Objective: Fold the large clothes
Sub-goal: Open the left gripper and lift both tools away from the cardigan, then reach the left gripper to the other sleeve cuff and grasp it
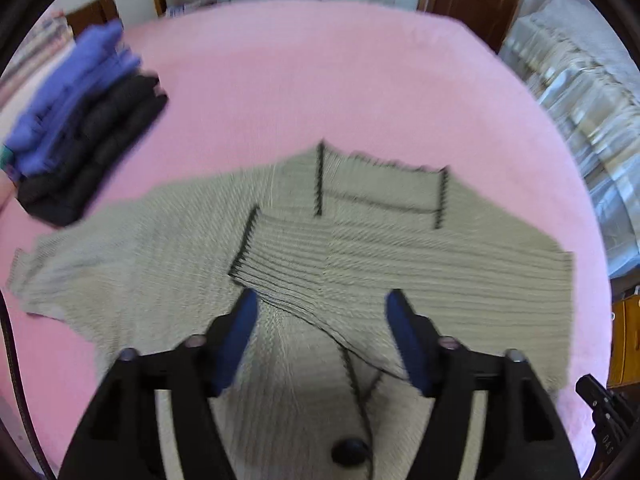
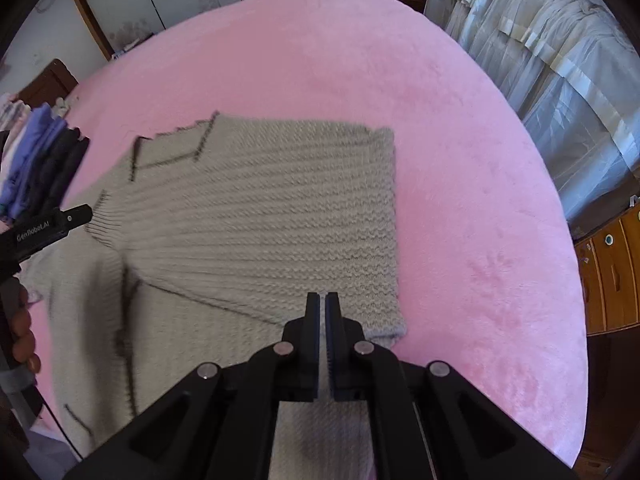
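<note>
1. Work surface: I see a pink blanket (image 1: 320, 80) covering the bed, with a grey ribbed knit sweater (image 1: 400, 256) laid flat near its middle. The sweater has dark trim along the neckline and cuffs.

2. Sweater layout: in the left wrist view, 1 sleeve (image 1: 288, 264) lies folded across the body, its dark-edged cuff pointing toward the other sleeve, which extends flat toward the blanket's left side. In the right wrist view, the sweater's (image 2: 260, 220) right edge forms a straight fold line.

3. Left gripper (image 1: 322, 304): I read its 2 blue-padded fingers as spread wide apart, grasping nothing. It hovers above the sweater's lower body, just short of the folded sleeve.

4. Right gripper (image 2: 323, 300): its 2 fingers are pressed together with only a thin slit between them. It sits over the sweater's near right corner; I cannot tell whether fabric is pinched between the tips.

5. Surroundings: a stack of folded clothes (image 1: 80, 120), purple over black, rests on the blanket at the far left, apart from the sweater. Pale curtains (image 2: 560, 80) hang at the right.
</note>
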{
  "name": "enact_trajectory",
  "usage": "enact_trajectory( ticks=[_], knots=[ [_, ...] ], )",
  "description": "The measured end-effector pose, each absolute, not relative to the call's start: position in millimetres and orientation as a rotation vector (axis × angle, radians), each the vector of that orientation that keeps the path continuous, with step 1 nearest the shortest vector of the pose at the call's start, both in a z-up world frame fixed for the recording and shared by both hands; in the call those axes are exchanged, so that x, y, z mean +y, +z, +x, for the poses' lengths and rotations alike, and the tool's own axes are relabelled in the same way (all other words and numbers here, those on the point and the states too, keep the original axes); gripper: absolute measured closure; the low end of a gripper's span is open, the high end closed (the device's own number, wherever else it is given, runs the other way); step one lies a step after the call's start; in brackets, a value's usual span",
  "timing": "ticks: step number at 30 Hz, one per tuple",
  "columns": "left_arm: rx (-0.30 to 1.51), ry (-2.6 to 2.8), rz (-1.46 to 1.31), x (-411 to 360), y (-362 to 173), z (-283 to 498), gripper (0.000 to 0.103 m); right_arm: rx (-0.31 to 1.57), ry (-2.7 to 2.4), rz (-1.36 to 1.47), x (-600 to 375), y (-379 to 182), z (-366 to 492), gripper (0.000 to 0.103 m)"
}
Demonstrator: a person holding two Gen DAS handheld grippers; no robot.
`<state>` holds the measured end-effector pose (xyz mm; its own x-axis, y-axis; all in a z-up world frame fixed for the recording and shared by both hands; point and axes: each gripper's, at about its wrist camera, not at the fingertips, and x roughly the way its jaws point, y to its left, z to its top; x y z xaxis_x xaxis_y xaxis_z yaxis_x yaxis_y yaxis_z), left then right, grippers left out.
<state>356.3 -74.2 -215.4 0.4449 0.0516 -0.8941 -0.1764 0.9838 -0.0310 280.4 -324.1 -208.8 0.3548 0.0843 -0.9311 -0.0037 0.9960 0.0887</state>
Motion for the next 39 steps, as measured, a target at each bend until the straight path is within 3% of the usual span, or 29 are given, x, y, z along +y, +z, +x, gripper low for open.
enact_trajectory(
  ticks=[8,11,13,15,22,28,39],
  knots=[
    [1.061,0.13,-0.09,-103.9,-128.7,297.6,0.025,1.201,0.084,0.093,-326.1,-137.1,250.3,0.099],
    [1.05,0.154,-0.132,-98.7,-109.2,282.6,0.025,1.197,0.097,0.107,-327.9,-119.4,242.1,0.086],
    [1.046,0.172,-0.166,-93.6,-99.1,274.6,0.025,1.18,0.111,0.114,-326.0,-108.8,236.7,0.072],
    [1.033,0.19,-0.204,-87.5,-85.4,262.2,0.025,1.161,0.125,0.111,-321.8,-98.7,233.2,0.068],
    [0.997,0.27,-0.258,-55.8,-40.9,213.4,0.023,1.191,0.207,0.14,-296.6,-71.0,229.9,0.068],
    [0.959,0.312,-0.308,-12.4,-16.5,174.7,0.021,1.071,0.288,0.084,-249.7,-35.4,214.7,0.068],
    [0.948,0.259,-0.414,126.4,-25.1,139.7,0.02,0.955,0.382,-0.052,-114.1,9.1,179.8,0.068]
  ],
)
